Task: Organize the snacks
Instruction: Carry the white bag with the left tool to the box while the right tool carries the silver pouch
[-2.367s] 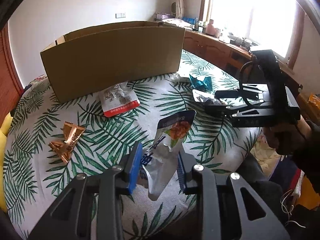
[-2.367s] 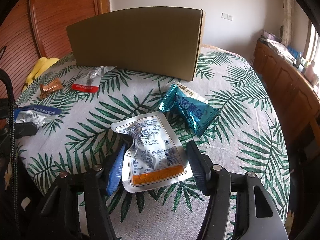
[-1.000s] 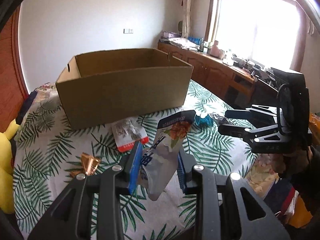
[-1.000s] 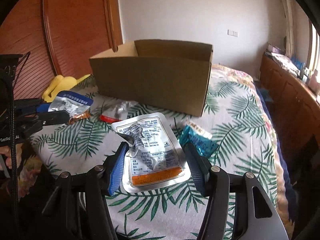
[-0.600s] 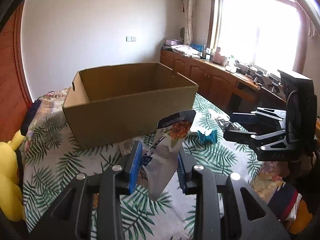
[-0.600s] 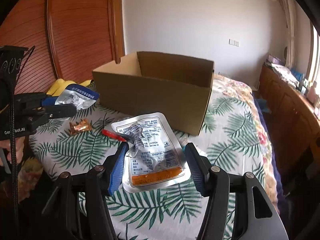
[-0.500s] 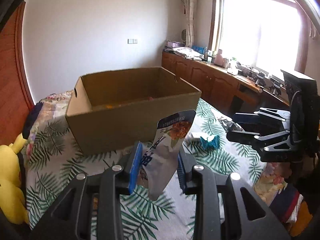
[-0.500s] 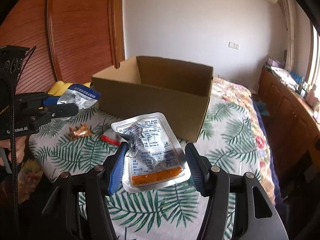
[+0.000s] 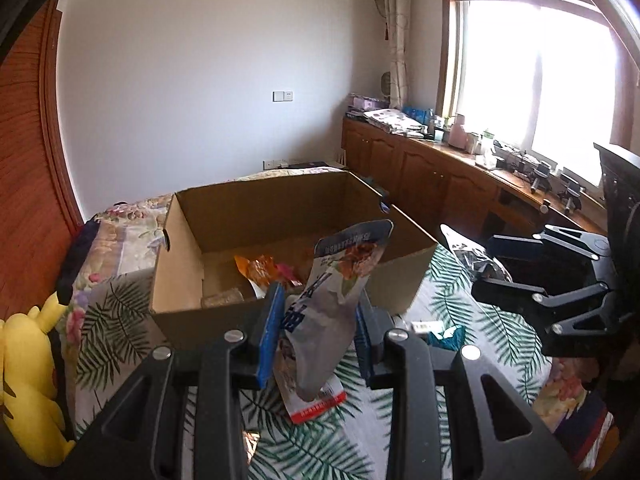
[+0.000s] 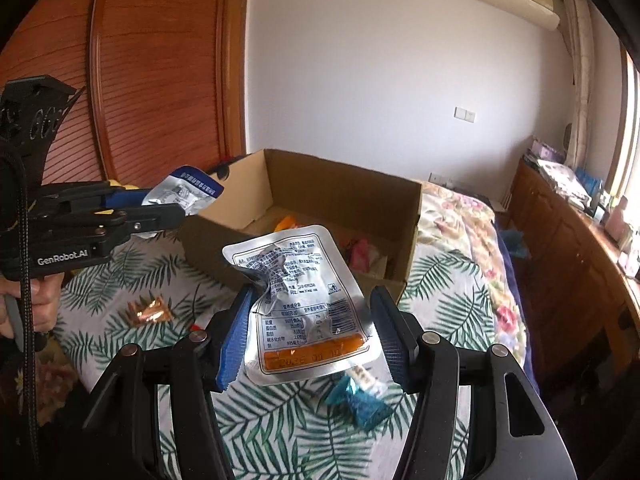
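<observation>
My left gripper (image 9: 316,316) is shut on a blue and silver snack pouch (image 9: 336,292), held upright above the near wall of the open cardboard box (image 9: 224,312). It also shows in the right wrist view (image 10: 184,194). My right gripper (image 10: 308,320) is shut on a silver pouch with an orange strip (image 10: 304,304), held in the air near the box's corner (image 10: 400,280). The box holds several snacks, among them an orange packet (image 9: 260,268).
On the leaf-print cloth lie a red and white packet (image 9: 316,400), a teal packet (image 10: 360,400) and a copper wrapper (image 10: 148,312). A yellow plush toy (image 9: 28,380) sits at the left. Wooden cabinets (image 9: 440,184) line the window wall.
Both grippers have risen with their pouches and moved toward the box. The box's inside and the snacks in it have come into view.
</observation>
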The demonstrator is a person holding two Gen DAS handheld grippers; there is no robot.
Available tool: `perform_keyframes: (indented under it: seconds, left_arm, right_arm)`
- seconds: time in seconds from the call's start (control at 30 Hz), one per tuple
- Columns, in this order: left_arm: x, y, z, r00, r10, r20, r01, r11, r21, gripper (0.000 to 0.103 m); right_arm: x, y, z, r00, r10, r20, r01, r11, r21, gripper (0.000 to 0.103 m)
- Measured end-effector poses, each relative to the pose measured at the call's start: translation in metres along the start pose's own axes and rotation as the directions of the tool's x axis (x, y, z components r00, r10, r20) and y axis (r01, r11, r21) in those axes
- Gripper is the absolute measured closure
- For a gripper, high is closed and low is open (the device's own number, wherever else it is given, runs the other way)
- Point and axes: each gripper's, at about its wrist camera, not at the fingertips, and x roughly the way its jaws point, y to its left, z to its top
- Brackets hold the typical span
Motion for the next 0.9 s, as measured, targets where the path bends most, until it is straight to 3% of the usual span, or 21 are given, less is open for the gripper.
perform_keyframes:
  seconds: [0.9]
  left_arm:
    - [0.069, 0.046, 0.017, 0.993, 0.09, -0.081, -0.096, 0.992, -0.078, 0.072]
  right_arm:
    - [0.062, -0.011, 0.031, 0.996, -0.069, -0.048, 0.068, 0.998, -0.008, 0.044]
